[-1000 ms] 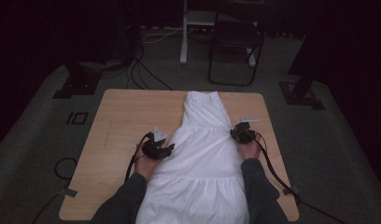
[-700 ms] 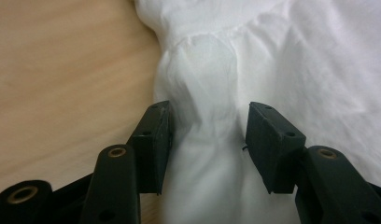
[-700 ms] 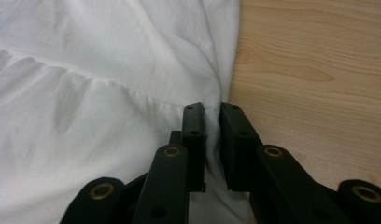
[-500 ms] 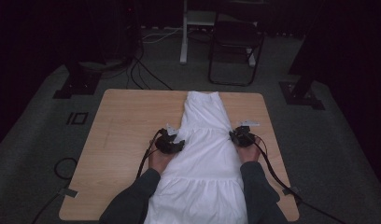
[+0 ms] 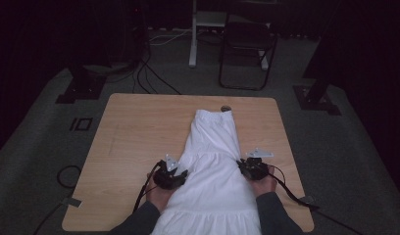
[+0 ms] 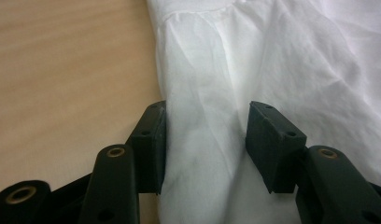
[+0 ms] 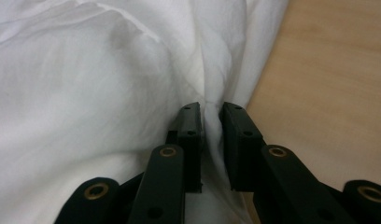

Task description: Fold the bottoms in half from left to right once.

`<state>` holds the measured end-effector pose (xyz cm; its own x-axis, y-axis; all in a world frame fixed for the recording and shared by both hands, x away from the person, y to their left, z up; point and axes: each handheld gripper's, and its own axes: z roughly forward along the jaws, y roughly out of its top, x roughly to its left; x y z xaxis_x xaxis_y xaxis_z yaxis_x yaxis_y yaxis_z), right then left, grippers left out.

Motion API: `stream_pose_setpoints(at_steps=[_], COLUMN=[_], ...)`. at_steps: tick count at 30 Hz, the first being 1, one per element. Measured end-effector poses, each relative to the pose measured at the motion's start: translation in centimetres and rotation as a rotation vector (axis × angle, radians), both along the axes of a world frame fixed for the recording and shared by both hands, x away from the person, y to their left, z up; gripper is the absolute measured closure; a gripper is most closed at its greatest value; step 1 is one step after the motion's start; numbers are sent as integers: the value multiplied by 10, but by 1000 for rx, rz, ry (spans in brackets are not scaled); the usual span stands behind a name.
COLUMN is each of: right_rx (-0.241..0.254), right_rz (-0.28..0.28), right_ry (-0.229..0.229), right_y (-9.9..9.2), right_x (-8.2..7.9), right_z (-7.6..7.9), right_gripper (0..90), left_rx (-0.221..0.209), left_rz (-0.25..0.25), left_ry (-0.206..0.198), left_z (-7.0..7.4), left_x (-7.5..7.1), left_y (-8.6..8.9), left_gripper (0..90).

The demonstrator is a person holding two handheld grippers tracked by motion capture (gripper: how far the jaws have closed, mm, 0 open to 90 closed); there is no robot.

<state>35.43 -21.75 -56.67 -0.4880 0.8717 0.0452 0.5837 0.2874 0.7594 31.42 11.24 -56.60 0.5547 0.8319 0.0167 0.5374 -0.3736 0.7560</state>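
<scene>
Dress point(image 5: 212, 166) lay lengthwise down the bench point(image 5: 139, 127), its long axis running away from the person, between both hand-held grippers: left one point(image 5: 181, 172) half-open astride its left edge, right one point(image 5: 241, 164) narrowly pinching a right-edge fold, jaws just easing apart.

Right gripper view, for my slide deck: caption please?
Right claw pinching a gathered fold at the white dress edge, beside the wooden table.
</scene>
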Motion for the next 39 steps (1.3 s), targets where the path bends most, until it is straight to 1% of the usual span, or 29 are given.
stream_pose_setpoints(at_steps=[2,3,4,6,7,9,11,13,14,16,18,19,21,23,24,25,26,28,29,30,31,32,33,34,35,36,37,38,39], right_rx=[-9,-7,-4,-16,-11,32,80,106,114,129,166,180,209,247,247,236,228,222,192,192,197,195,180,180,132,132,62,27,-21], right_rz=[23,32,41,54,57,55,58,62,57,38,27,25,12,5,0,-1,6,9,7,7,-4,-8,-14,-14,-8,-8,-17,-29,-63], right_ry=[6,13,29,28,26,22,0,-28,-39,-49,-43,-39,-33,4,15,21,41,53,83,83,125,140,167,167,149,149,62,13,-68], right_y=[-2,-4,-5,-7,-9,-13,-15,-13,-11,-6,-1,2,8,15,18,22,26,29,34,34,36,36,36,36,37,37,38,37,35], right_x=[-7,-8,-8,-6,-3,2,10,19,25,40,57,66,82,96,101,106,112,116,123,123,130,132,134,134,134,134,128,126,123], right_z=[1,1,3,4,6,14,25,37,43,52,57,58,58,53,50,47,43,40,34,34,28,26,22,22,22,22,32,37,47], right_gripper=[749,713,661,584,555,511,487,495,518,557,560,552,520,492,481,472,467,464,466,466,494,515,595,595,800,800,871,875,878], left_rx=[-2,-3,-8,-20,-25,-31,-37,-25,-27,-33,-13,3,11,4,9,0,0,-3,-13,-13,-24,-22,-21,-21,-20,-20,-21,-17,-15], left_rz=[-23,-31,-35,-31,-32,-41,-51,-68,-74,-77,-77,-77,-62,-53,-51,-46,-47,-45,-46,-46,-43,-44,-43,-43,-43,-43,-40,-41,-41], left_ry=[12,25,29,20,13,-10,-35,-47,-52,-38,-28,-33,-4,9,5,3,8,10,12,12,7,4,3,3,4,4,1,0,-1], left_z=[1,2,4,12,18,30,42,50,52,49,39,33,20,12,10,9,9,8,6,6,4,4,4,4,4,4,4,4,4], left_x=[-5,-4,-2,5,10,20,33,46,52,64,72,74,78,79,79,79,79,80,80,80,80,79,79,79,79,79,78,78,77], left_y=[4,6,9,12,14,14,10,3,-2,-12,-25,-30,-37,-41,-41,-41,-40,-40,-38,-38,-37,-37,-37,-37,-37,-37,-38,-38,-38], left_gripper=[496,487,477,473,473,472,469,468,468,468,468,468,469,470,470,470,470,463,462,461,460,460,460,459,459,458,457,457,457])
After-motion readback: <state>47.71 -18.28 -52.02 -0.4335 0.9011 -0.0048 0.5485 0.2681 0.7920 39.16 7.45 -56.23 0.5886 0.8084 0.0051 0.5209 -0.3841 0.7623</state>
